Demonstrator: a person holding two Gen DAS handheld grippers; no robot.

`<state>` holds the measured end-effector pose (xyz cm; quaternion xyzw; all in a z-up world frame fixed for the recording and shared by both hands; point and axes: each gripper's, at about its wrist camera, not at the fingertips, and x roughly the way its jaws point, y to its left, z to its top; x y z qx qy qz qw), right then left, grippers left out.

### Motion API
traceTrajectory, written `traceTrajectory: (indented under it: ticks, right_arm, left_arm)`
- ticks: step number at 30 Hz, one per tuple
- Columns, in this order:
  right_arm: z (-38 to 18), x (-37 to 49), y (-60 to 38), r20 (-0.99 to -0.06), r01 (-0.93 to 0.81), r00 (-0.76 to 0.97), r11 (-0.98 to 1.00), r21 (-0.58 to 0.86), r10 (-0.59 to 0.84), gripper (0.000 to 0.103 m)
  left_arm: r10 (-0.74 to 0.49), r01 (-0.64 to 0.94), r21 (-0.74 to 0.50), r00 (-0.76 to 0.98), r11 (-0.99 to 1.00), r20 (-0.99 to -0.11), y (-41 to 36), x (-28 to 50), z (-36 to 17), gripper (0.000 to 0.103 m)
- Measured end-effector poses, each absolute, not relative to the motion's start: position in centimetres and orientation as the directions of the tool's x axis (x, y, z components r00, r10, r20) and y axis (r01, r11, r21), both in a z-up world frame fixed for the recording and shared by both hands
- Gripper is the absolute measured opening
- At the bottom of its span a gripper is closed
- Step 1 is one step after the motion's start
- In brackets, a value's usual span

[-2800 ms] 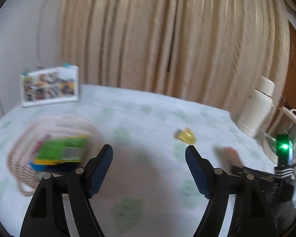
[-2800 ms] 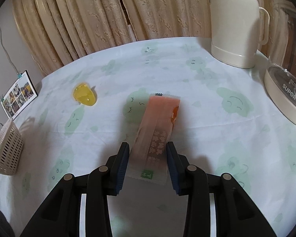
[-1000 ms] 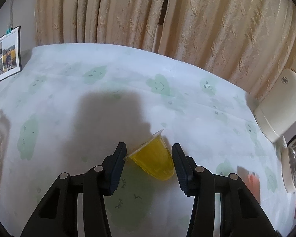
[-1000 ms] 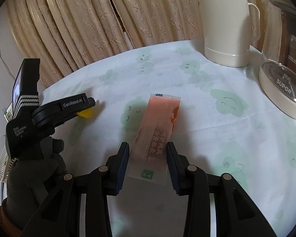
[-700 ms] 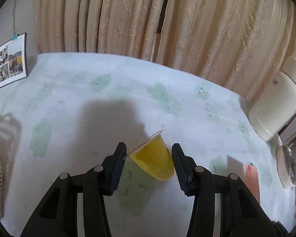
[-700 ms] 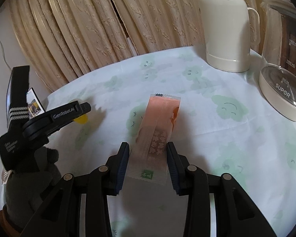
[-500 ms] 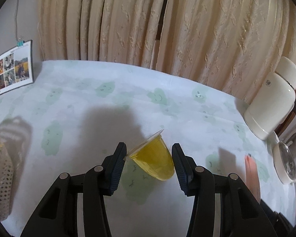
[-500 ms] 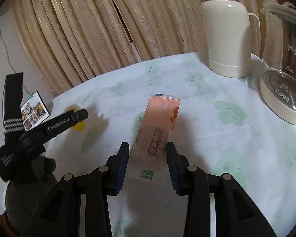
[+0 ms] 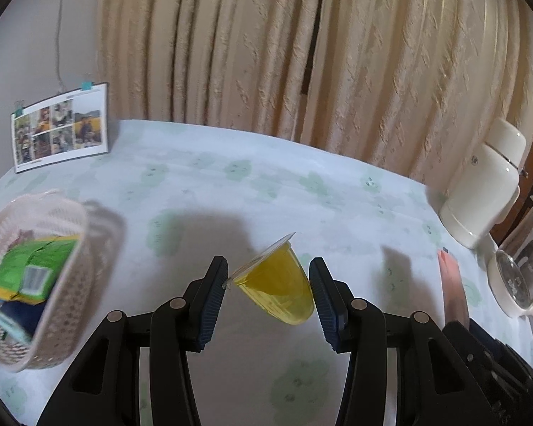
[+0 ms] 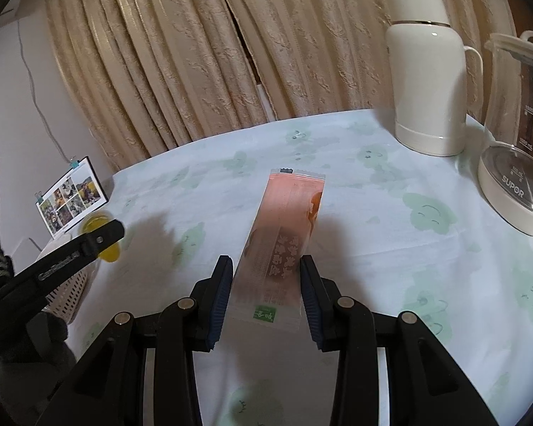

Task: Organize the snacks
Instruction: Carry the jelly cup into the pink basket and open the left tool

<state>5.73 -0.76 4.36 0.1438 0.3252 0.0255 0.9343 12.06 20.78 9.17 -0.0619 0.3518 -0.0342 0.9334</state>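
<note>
Yellow jelly cup (image 9: pixel 277 289) in left gripper (image 9: pixel 268 294)

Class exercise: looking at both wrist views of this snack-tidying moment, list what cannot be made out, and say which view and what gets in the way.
- Left wrist view: the basket is motion-blurred, so the packets inside cannot be identified.
- Left wrist view: the pink packet is a blurred sliver, its lower end behind the right gripper's body.
- Right wrist view: the jelly cup is partly covered by a left gripper finger.
- Right wrist view: the glass jug is cut by the frame edge.
</note>
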Motion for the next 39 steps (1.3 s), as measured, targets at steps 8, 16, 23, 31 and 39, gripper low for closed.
traceTrajectory:
  ticks: [8,16,23,31,39]
  right_arm:
    - [4.3,5.4,-0.1,-0.594,0.026,0.791,0.961,0.276,0.149,0.035]
    - [3.7,5.6,0.6,-0.609,0.016,0.778,0.965,0.261,0.151,0.035]
    - [3.2,5.8,0.9,-0.620,0.010,0.770,0.968,0.249,0.152,0.035]
    - [3.0,5.9,1.2,-0.626,0.008,0.765,0.971,0.240,0.149,0.035]
    - [2.9,5.9,1.3,-0.629,0.009,0.764,0.971,0.237,0.146,0.035]
  left_arm:
    - [-0.052,-0.026,-0.115,0.783,0.993,-0.620,23.5,9.7,9.8,0.049]
    - [0.002,-0.071,-0.097,0.816,0.993,-0.578,25.9,8.5,10.8,0.049]
    - [0.041,-0.127,-0.110,0.818,0.986,-0.574,28.7,8.4,11.0,0.049]
    - [0.098,-0.191,-0.116,0.832,0.975,-0.546,31.7,8.0,11.7,0.049]
    - [0.140,-0.257,-0.138,0.819,0.956,-0.556,35.1,7.9,11.4,0.049]
